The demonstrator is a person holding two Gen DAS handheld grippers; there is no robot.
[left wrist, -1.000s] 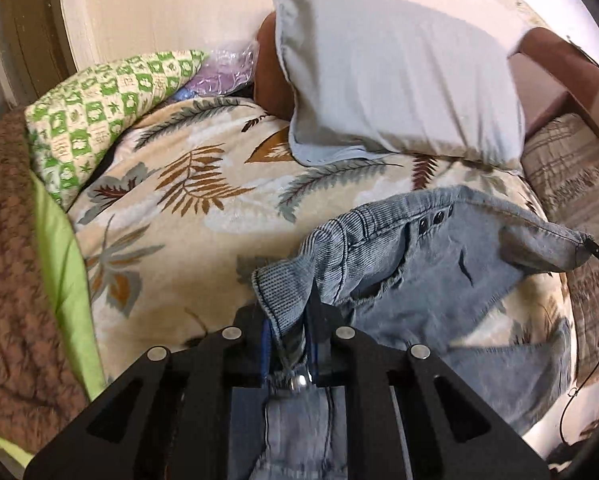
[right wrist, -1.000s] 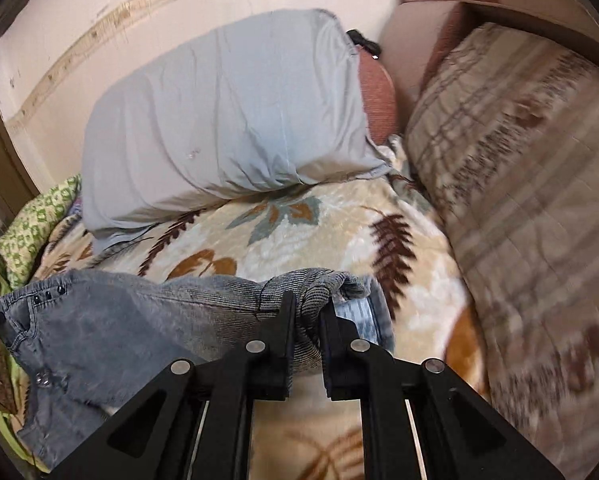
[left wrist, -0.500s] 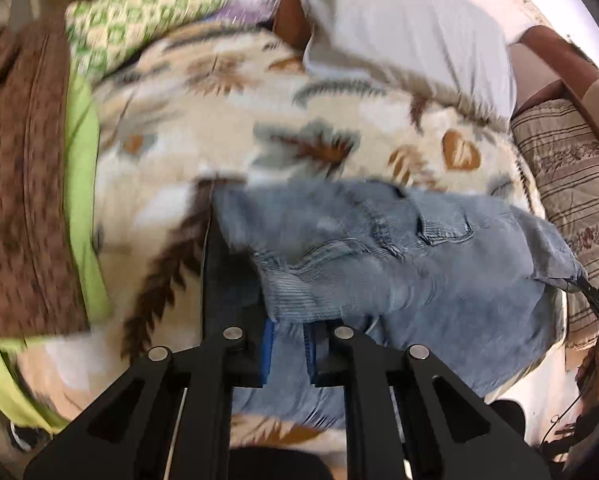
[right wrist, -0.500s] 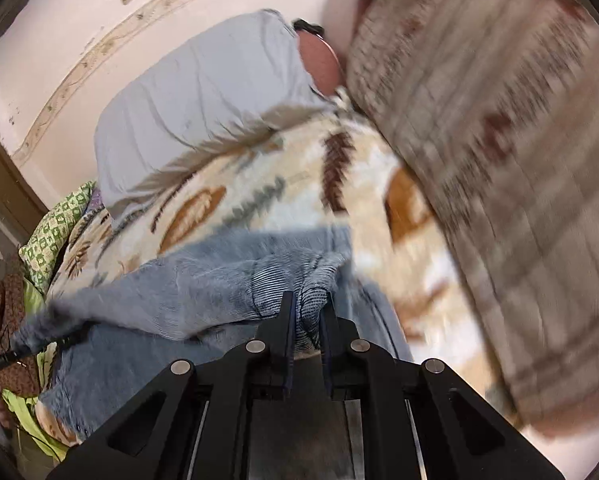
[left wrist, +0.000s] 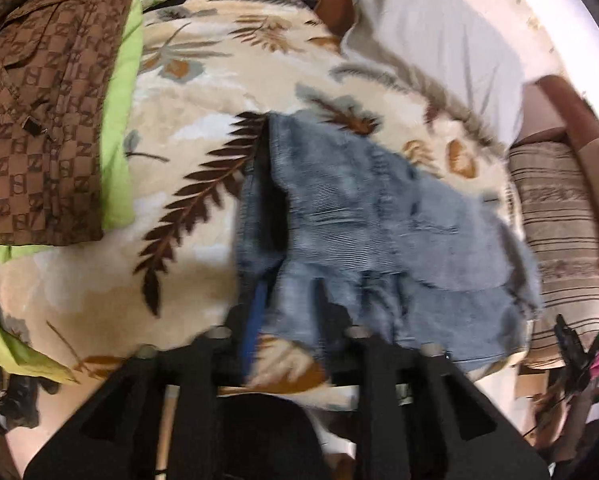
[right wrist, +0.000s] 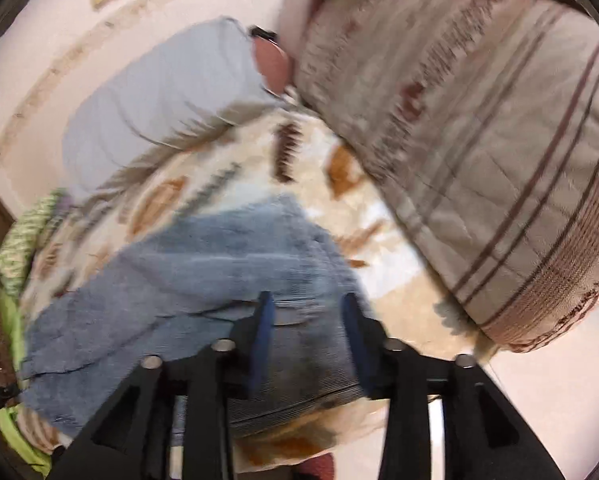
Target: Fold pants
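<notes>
One pair of pants (left wrist: 363, 216), blue denim and folded over on itself, lies on the leaf-patterned blanket (left wrist: 187, 152) of the bed. In the left wrist view its long axis runs from the middle of the frame down toward the lower right; in the right wrist view the pants (right wrist: 203, 272) stretch from the lower left up to the centre. Two tongs show, one per view. The left tongs (left wrist: 287, 316) are opening, denim lying between the fingers with the pads off it. The right tongs (right wrist: 305, 320) are opening too, a ribbed edge of the pants between them, not pinched. A second ago both were clamped narrow on raised denim; now the cloth rests flat on the blanket. One grey pillow (left wrist: 439, 40) sits at the upper right of the left view, one striped cushion (right wrist: 479, 140) fills the right of the other, and one brown patterned cloth (left wrist: 39, 100) lies at the upper left.
</notes>
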